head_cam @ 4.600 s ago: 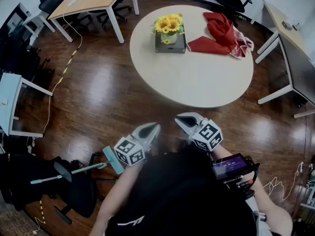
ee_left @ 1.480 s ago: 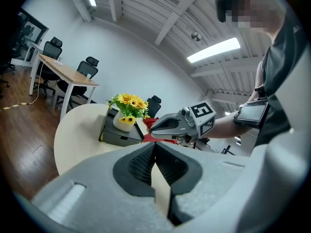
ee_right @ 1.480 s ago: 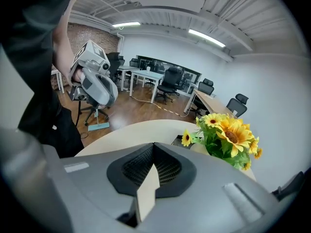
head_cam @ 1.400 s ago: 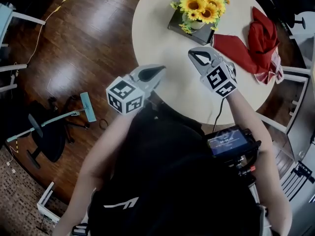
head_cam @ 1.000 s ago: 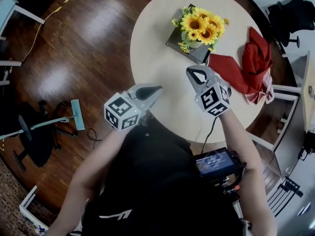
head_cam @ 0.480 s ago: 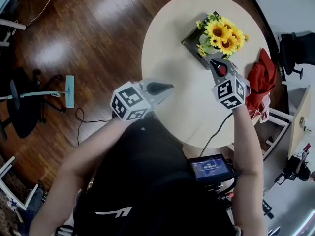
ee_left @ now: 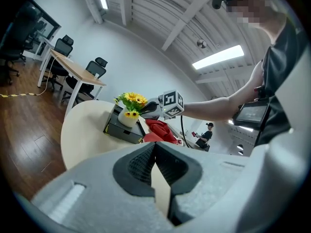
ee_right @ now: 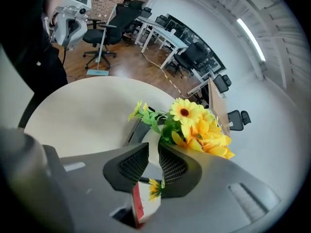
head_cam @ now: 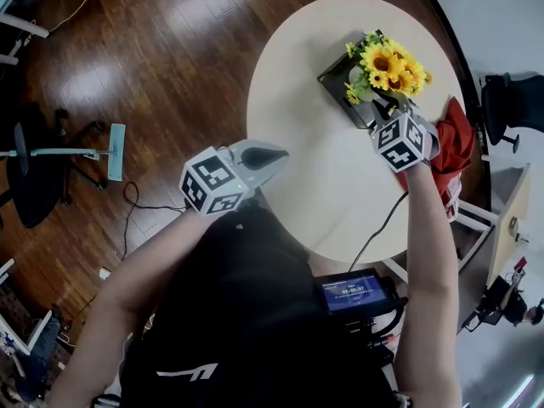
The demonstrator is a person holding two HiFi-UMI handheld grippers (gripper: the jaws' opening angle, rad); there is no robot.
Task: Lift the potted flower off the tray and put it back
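Two-view check, head view: right gripper (head_cam: 396, 107) overlaps potted flower (head_cam: 387, 62), own view: jaws just parting, white pot (ee_right: 155, 152) ahead, unpinched, left gripper (head_cam: 274, 153) jaws together, empty.

The round worktop (head_cam: 323, 177) has a smooth, matt, pale beige face. The floor (head_cam: 170, 49) is dark wood planking, glossy, with patches of glare. The red cloth (head_cam: 456, 138) lies soft and creased. The tray (ee_left: 117, 128) looks dark and matt, the pot (ee_left: 127, 119) smooth and white. The right gripper (ee_right: 152, 148) is matt grey plastic, its fingers (ee_right: 132, 165) faced with black, rough cross-hatched pads.
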